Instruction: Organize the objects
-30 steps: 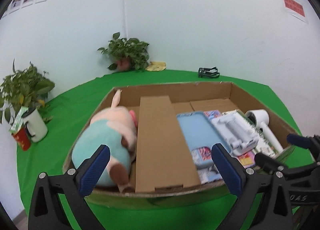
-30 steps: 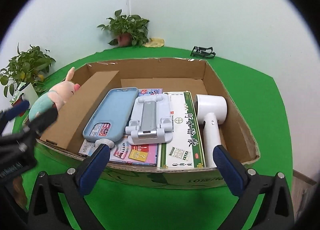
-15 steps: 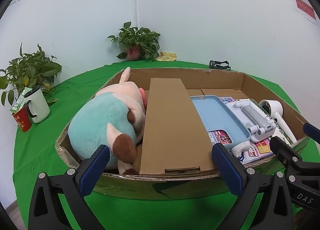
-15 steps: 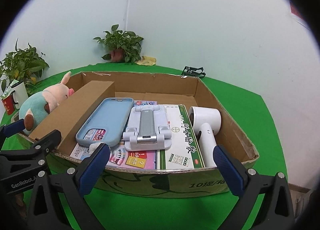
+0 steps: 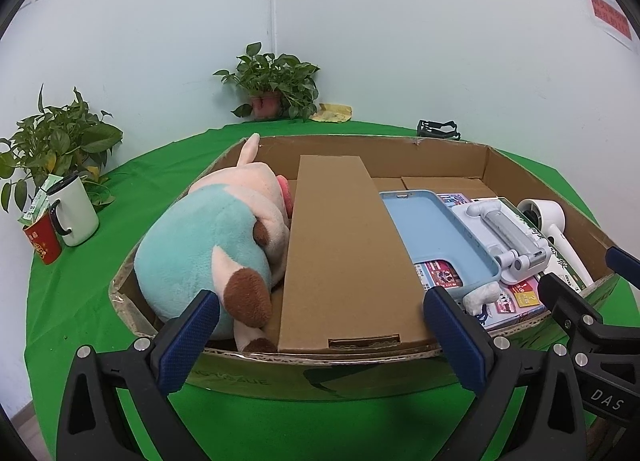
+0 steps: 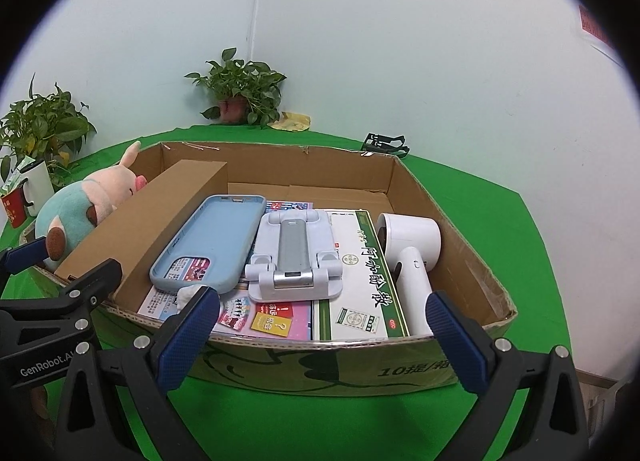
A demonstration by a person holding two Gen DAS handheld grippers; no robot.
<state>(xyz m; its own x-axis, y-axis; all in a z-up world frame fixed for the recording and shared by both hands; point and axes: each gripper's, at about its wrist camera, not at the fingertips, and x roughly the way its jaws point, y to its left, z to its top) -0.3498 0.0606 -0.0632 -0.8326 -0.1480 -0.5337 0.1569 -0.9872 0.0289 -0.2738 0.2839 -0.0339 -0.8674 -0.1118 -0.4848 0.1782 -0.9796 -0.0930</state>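
Observation:
A cardboard box (image 5: 360, 375) (image 6: 320, 365) sits on the green table. A slanted cardboard divider (image 5: 340, 245) (image 6: 160, 213) splits it. Left of the divider lies a teal and pink plush pig (image 5: 216, 245) (image 6: 76, 213). To its right lie a blue phone case (image 6: 216, 241) (image 5: 432, 237), a white phone stand (image 6: 296, 257) (image 5: 508, 233), a green and white packet (image 6: 364, 285), a white handheld fan (image 6: 412, 257) (image 5: 556, 221) and colourful leaflets (image 6: 256, 313). My left gripper (image 5: 320, 341) and right gripper (image 6: 320, 341) hover open just before the box's near wall, both empty.
Two potted plants (image 5: 276, 81) (image 5: 56, 141) stand by the wall. A white mug (image 5: 76, 213) and a red cup (image 5: 42, 245) sit at the left. A black clip (image 5: 438, 129) and a yellow wrapper (image 5: 334, 113) lie behind the box.
Both grippers have dropped lower and pulled nearer the box's front wall, so the view into the box is flatter. Nothing in the box has moved.

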